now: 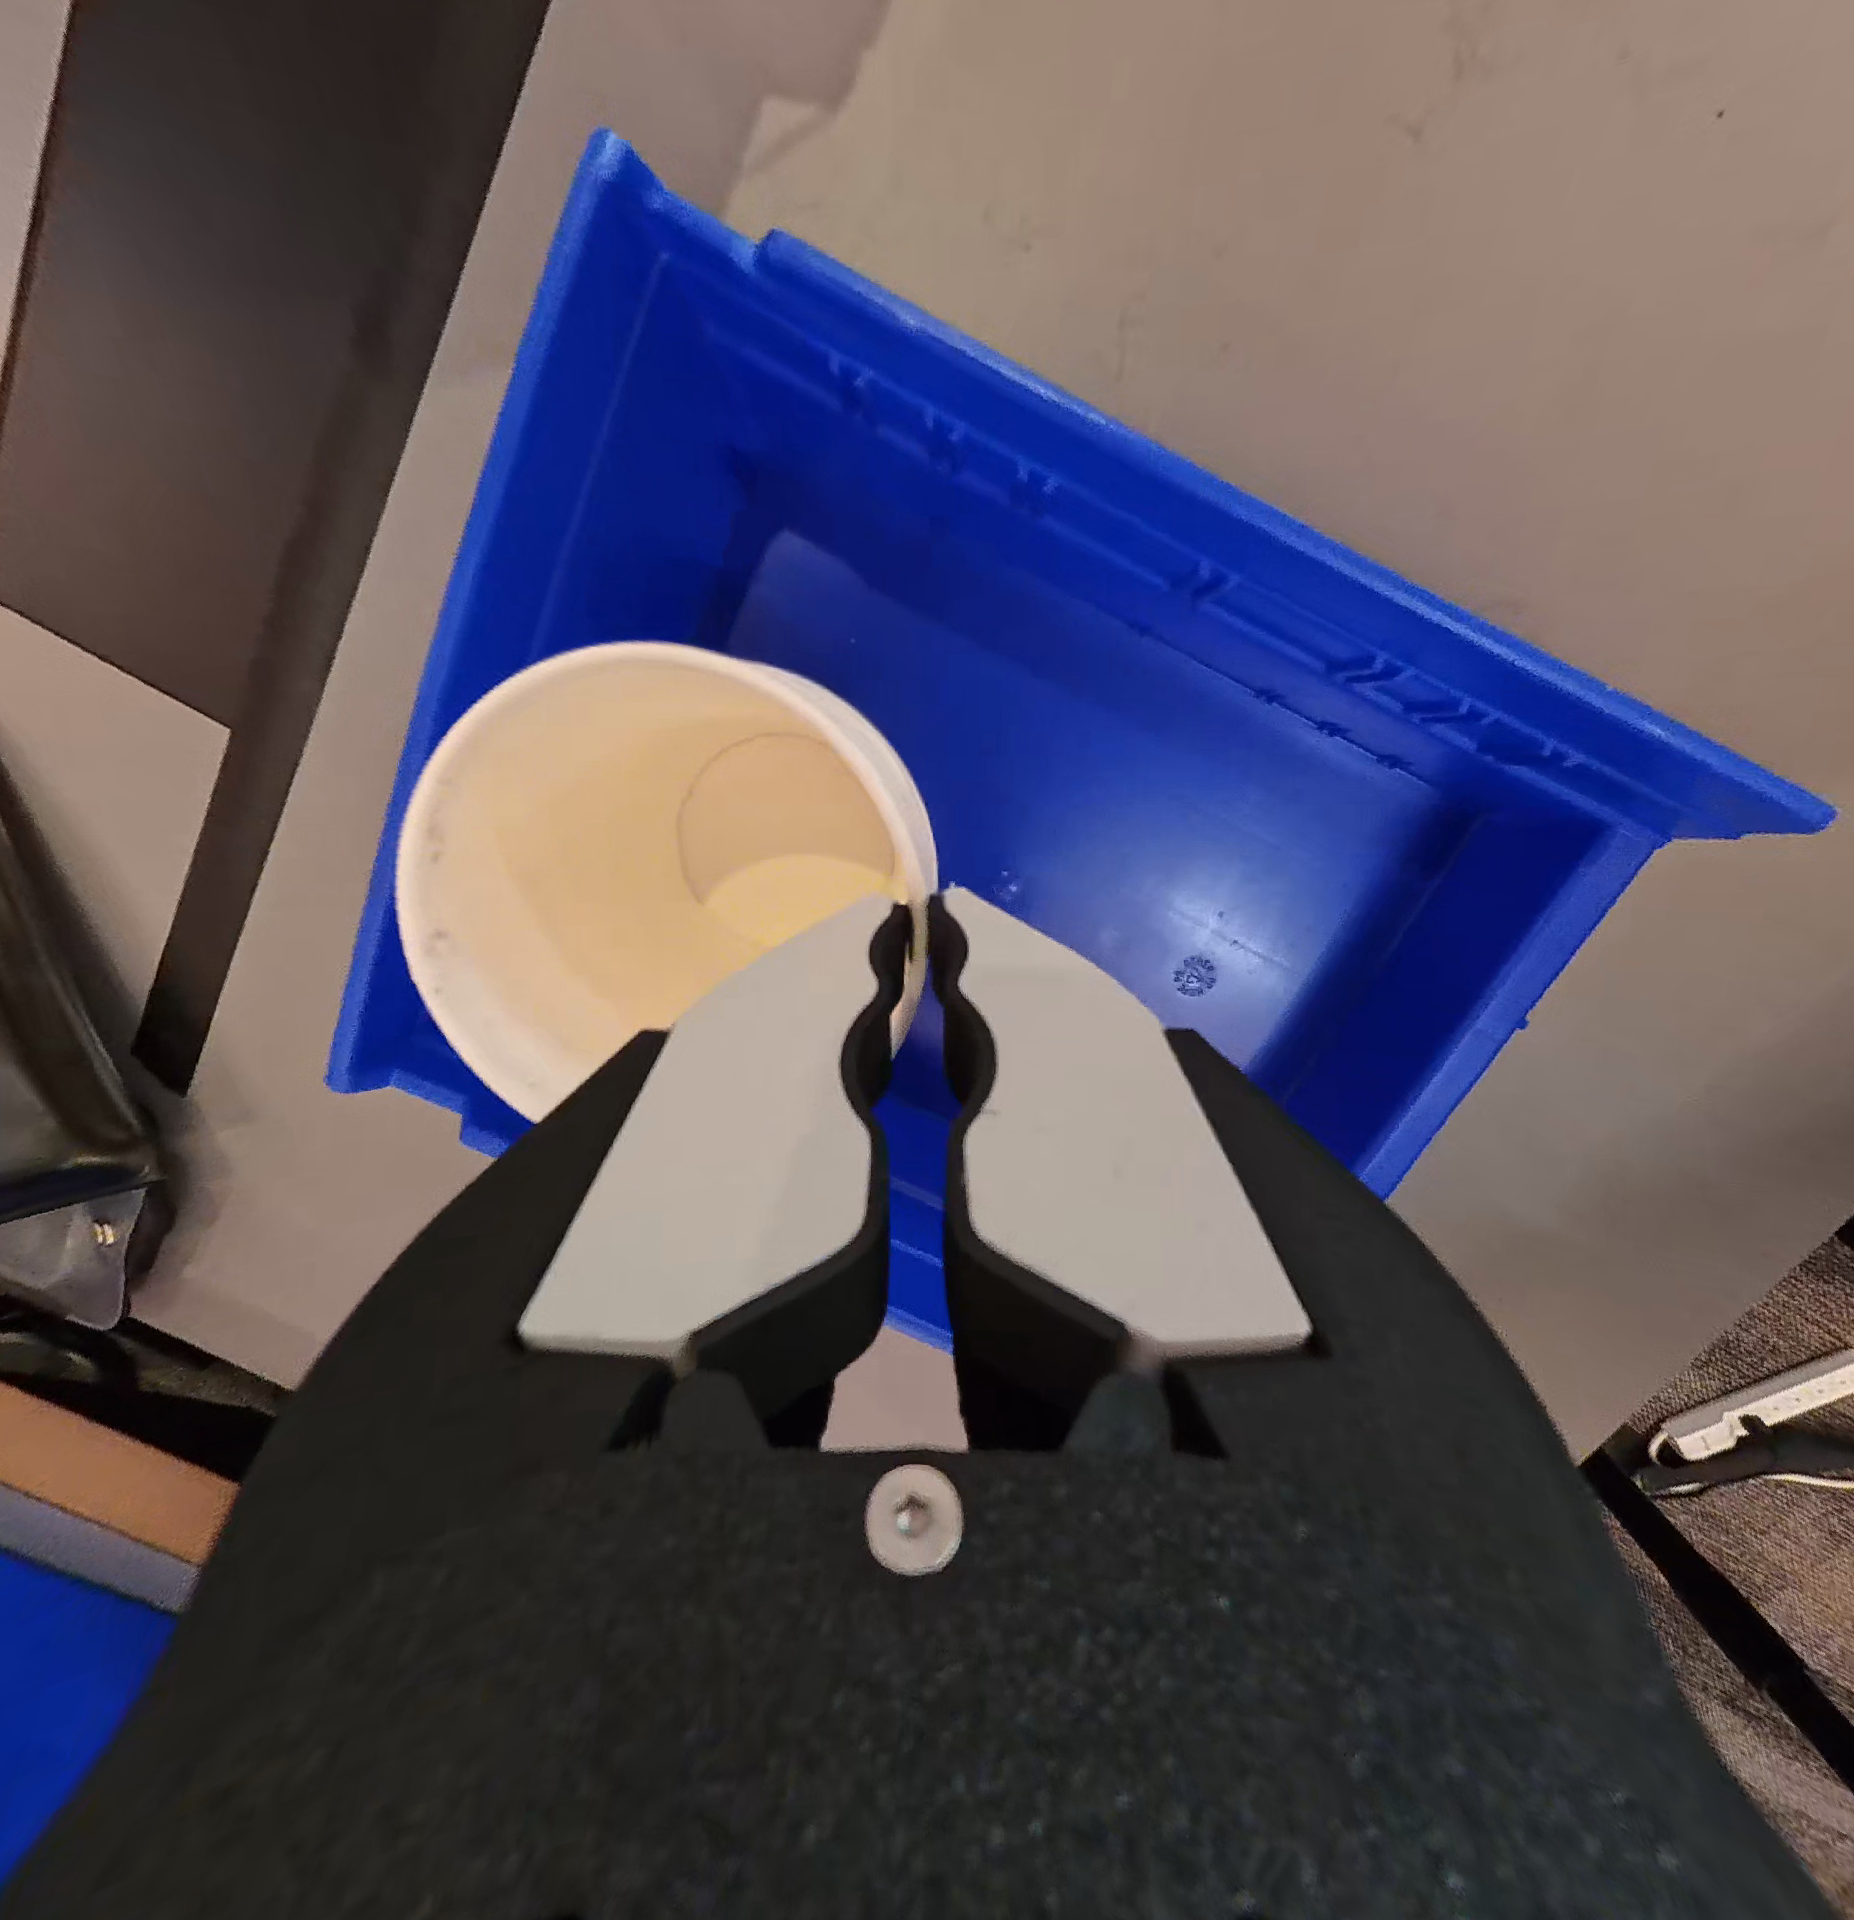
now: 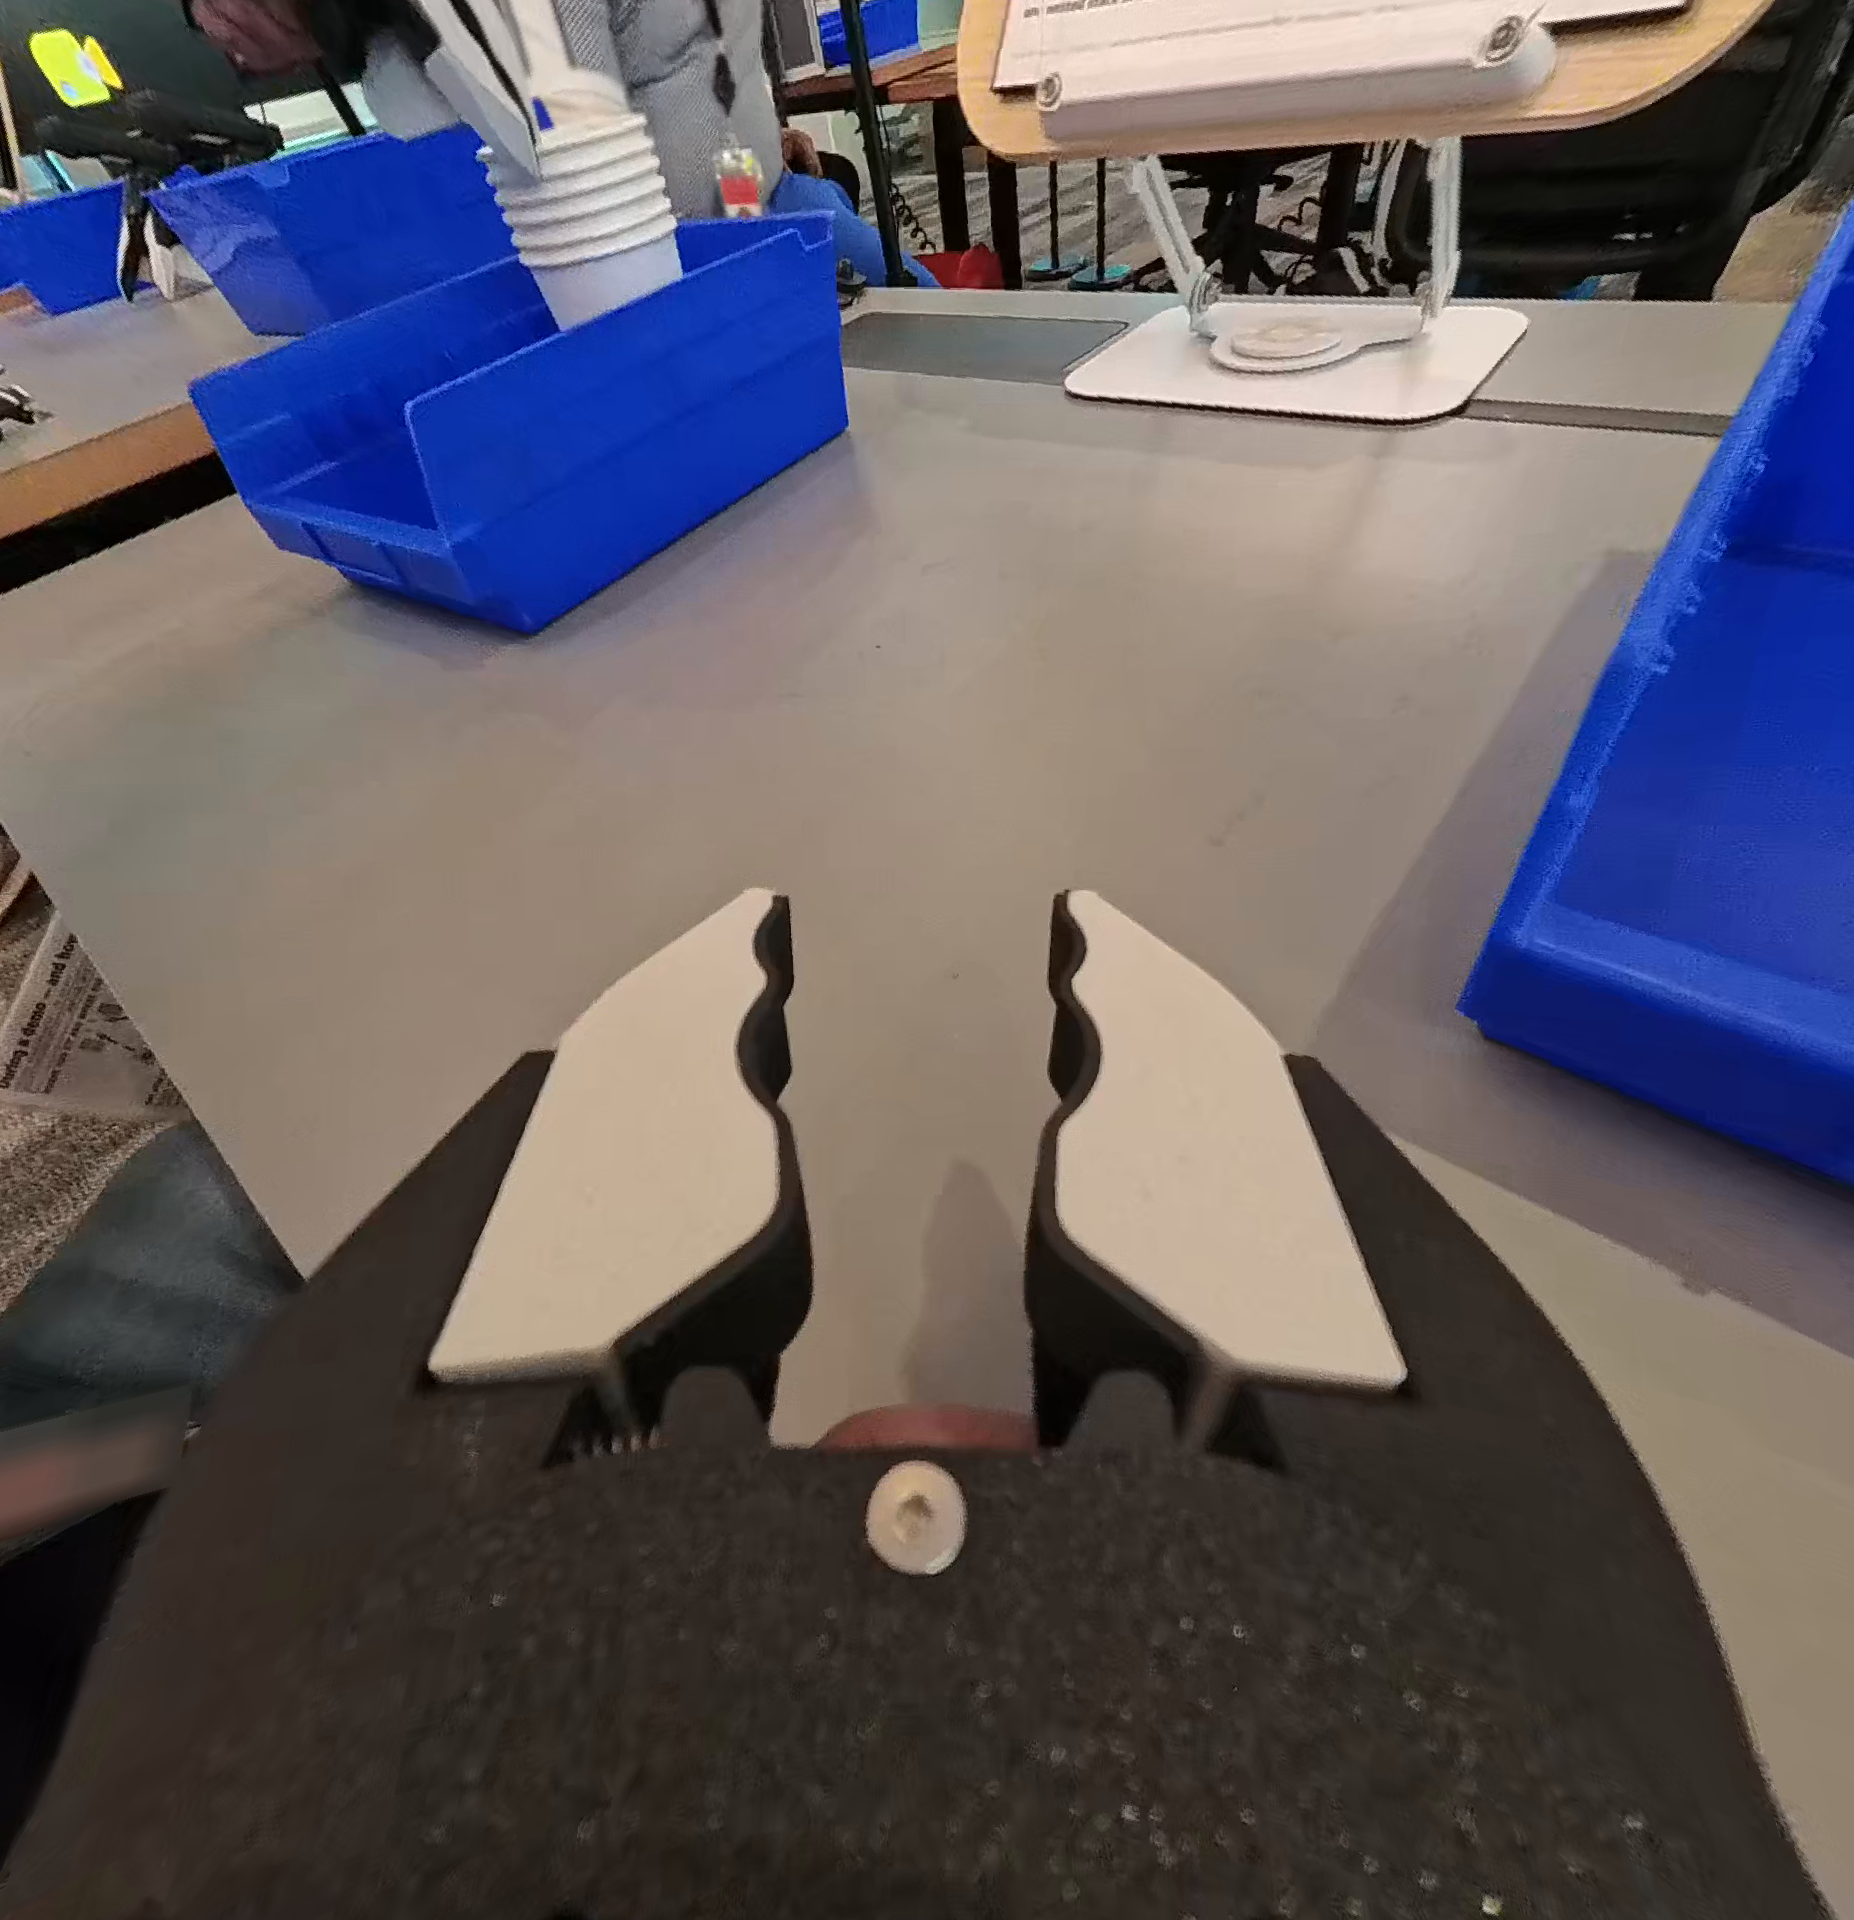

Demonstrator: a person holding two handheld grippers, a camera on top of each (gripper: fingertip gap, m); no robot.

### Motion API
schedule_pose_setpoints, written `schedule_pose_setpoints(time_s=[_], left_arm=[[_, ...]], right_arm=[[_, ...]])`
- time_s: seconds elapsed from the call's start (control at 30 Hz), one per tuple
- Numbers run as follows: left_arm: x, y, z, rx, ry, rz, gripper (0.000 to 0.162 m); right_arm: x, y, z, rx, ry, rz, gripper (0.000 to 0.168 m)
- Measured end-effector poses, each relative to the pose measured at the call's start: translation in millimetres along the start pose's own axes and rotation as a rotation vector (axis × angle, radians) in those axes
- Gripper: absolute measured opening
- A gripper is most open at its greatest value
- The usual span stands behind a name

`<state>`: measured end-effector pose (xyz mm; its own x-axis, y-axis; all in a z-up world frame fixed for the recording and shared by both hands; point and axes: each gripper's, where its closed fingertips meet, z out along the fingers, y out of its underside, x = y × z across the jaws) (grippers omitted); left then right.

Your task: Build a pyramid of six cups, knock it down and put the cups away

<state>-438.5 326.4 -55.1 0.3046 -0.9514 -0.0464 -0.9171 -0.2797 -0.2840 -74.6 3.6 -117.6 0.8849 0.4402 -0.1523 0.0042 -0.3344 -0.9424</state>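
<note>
Left gripper (image 1: pixel 921 914) is clamping the nested stack of white paper cups (image 1: pixel 632 862) by the rim wall, one finger inside, one outside, hanging it over the blue bin (image 1: pixel 1110 727), pointing steeply down (right wrist view shows the stack (image 2: pixel 596 208) tilted). Cups are looking light and thin-walled, easily crushed, so a gentle rim pinch is probably suiting them. Right gripper (image 2: pixel 921 914) is hovering low over the grey table (image 2: pixel 1006 675), jaws spread, holding nothing.

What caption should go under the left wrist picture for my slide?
Left gripper pinches the rim of a white paper cup stack above an otherwise empty blue bin.
</note>
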Motion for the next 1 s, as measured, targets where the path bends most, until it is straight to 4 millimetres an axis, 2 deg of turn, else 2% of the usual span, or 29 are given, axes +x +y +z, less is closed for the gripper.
schedule_pose_setpoints(time_s=[0.2,0.47,0.6,0.7,0.8,0.9,1.0], left_arm=[[1.8,-4.5,-3.3,0.005,0.004,0.0,0.007],[-0.7,-4.8,-7.2,-0.002,0.004,-0.026,0.003],[-4.7,-10.7,-18.7,0.026,-0.034,-0.02,0.002],[-5.4,-22.5,-45.5,0.083,-0.072,-0.015,0.002],[-1.2,-46.4,-88.3,0.211,-0.132,-0.02,0.002],[17.7,-84.2,-137.4,0.442,-0.179,-0.051,0.003],[63.1,-128.5,-174.9,0.7,-0.122,-0.087,0.002]], right_arm=[[-2.9,5.5,1.9,-0.027,-0.009,-0.024,0.047],[-4.6,6.5,1.9,-0.036,-0.005,-0.036,0.045],[-8.8,2.7,7.4,-0.031,-0.014,-0.044,0.044],[-19.9,-6.9,21.9,-0.028,-0.066,-0.071,0.043],[-35.9,-28.4,45.8,0.003,-0.168,-0.121,0.044],[-50.9,-78.3,72.9,0.139,-0.307,-0.118,0.047],[-61.2,-126.2,102.7,0.25,-0.485,0.042,0.06]])
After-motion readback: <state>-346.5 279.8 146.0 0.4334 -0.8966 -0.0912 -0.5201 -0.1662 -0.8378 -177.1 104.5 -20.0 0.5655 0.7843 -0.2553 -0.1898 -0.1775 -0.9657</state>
